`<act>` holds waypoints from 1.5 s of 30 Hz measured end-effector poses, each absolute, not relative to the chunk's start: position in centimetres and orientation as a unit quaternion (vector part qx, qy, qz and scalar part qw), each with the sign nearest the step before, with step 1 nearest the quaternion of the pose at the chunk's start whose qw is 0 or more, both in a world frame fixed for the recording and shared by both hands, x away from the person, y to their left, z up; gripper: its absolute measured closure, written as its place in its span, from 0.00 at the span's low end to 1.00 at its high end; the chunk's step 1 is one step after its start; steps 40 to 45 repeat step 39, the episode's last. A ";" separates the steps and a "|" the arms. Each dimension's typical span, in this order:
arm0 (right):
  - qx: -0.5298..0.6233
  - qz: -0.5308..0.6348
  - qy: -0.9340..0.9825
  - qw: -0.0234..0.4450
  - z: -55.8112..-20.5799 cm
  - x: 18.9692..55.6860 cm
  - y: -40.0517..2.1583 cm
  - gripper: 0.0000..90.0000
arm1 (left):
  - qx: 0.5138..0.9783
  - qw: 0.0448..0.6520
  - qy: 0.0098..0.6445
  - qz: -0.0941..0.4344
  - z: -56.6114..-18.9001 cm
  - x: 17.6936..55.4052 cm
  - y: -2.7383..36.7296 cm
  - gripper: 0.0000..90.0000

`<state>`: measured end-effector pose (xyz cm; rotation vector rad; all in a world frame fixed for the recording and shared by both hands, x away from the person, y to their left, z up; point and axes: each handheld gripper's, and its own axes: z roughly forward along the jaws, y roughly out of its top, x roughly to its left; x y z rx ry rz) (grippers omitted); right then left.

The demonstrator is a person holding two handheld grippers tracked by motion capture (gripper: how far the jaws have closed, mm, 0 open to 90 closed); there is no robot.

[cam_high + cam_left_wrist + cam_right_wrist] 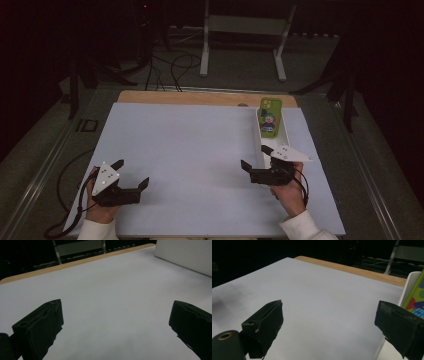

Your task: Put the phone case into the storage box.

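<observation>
White table (200,150) in a dark room: phone (269,117) leans in a white tray (285,135) at 2 o'clock, easy to reach. Left gripper (133,174) and right gripper (256,157) rest spread, holding nothing.

Black tongs (131,174), (256,157) – grey 3-cornered plates, black cables; white sleeves (306,228).

The left gripper (116,320) hangs over the white table surface (107,290), its black jaws spread wide with nothing between them. A wooden edge (75,263) runs along the far side (darkness beyond), and a white box wall (185,255) sits far right.
</observation>
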<state>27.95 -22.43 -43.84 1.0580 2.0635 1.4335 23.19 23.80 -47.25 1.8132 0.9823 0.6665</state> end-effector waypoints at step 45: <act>0.373 0.562 0.699 0.239 -47.6 24.0 -25.9 0.09 | 0.737 0.494 0.377 0.266 -47.6 22.9 23.7 0.00</act>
